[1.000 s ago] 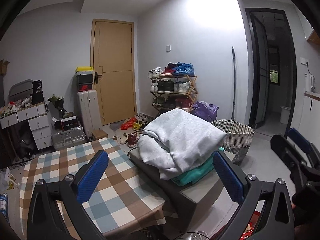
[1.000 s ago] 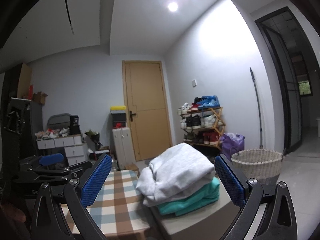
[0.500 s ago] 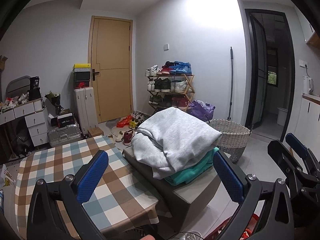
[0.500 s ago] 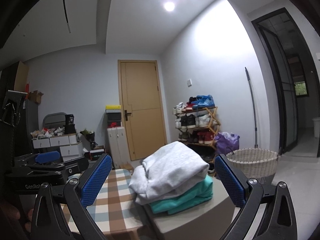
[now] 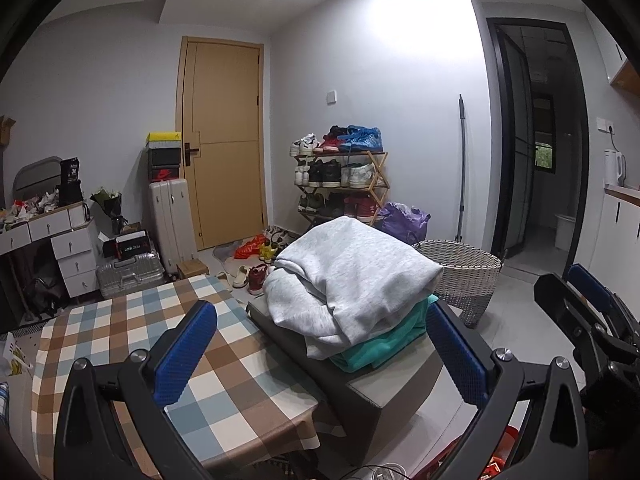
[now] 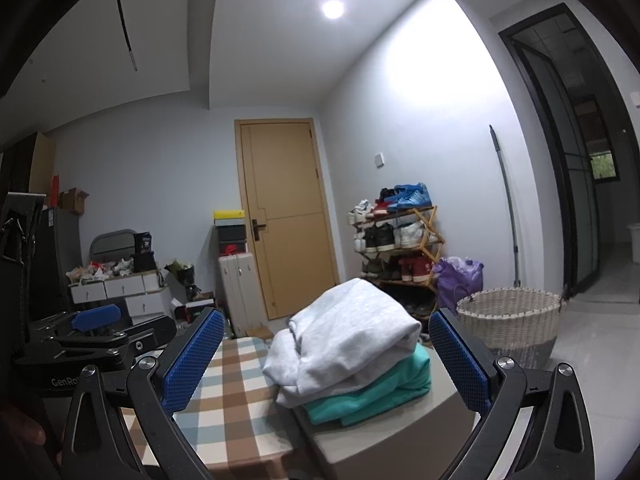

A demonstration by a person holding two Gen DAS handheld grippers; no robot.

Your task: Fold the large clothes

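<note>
- Left wrist view: left tongs (image 5: pixel 320 344) spread wide, blue textured pads apart, nothing between them; they hang in the air above the near edge of the brown, blue and white checked counter (image 5: pixel 120 332).
- Right wrist view: right tongs (image 6: pixel 326 356) likewise spread and empty, raised off everything; the left tongs show at the left edge of this view, the right tongs at the right edge of the left view.
- Task's thing: light grey bulky sweatshirt-like garment (image 5: pixel 352 276) lies loosely folded on top of a teal folded garment (image 5: pixel 384 344); both stacked on a grey box-shaped stool (image 5: pixel 360 384) that stands just beside the counter's right edge.
- The grey garment looks rounded and puffy, its edges not squared; the teal one is flatter beneath it.
- Checked counter is bare of clothing in both views.
- Progress, as a judgement: two pieces look already folded and stacked, so this reads either as the gap between garments or the end of the run.
- What is left cannot be told: the pale woven laundry basket (image 6: pixel 508 324) stands on the floor to the right of the stool, but its inside is hidden.
- Nothing is gripped now; if another piece remains, a likely next step is fetching it and spreading it on the counter.
</note>
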